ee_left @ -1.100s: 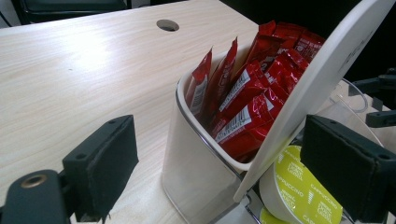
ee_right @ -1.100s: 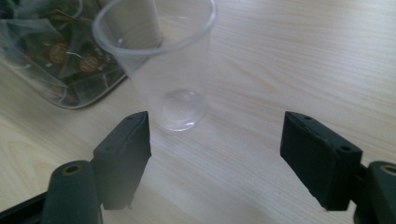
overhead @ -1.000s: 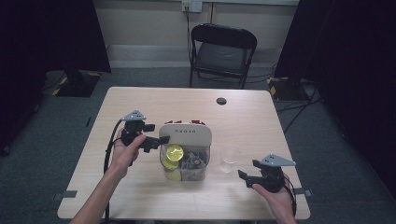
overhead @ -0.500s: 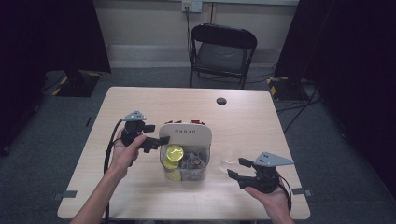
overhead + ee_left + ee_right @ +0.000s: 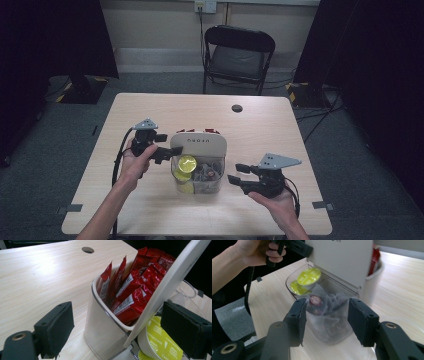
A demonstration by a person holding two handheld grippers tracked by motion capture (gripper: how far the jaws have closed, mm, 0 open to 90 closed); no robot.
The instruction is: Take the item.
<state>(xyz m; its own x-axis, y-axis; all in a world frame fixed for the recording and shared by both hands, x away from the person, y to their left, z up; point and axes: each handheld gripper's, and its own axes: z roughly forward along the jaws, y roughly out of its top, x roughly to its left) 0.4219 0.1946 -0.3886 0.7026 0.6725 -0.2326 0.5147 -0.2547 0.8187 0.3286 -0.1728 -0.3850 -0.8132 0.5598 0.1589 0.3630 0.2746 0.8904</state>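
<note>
High view: a clear plastic container with a raised white lid [image 5: 199, 146] stands at the middle of the light wooden table [image 5: 280, 125]. It holds yellow-green capsules [image 5: 187, 162], with red sachets [image 5: 209, 131] in the white compartment behind. The left gripper [image 5: 172, 151] sits at the container's left edge, its spread jaws straddling the tilted lid without pinching it. The right gripper [image 5: 235, 173] hovers just right of the container, jaws spread and empty, pointed at its clear wall.

"CAPPUCCINO" on yellow-green capsule lid [image 5: 163, 343], lettering on white lid [image 5: 199, 143] too small to read
</note>
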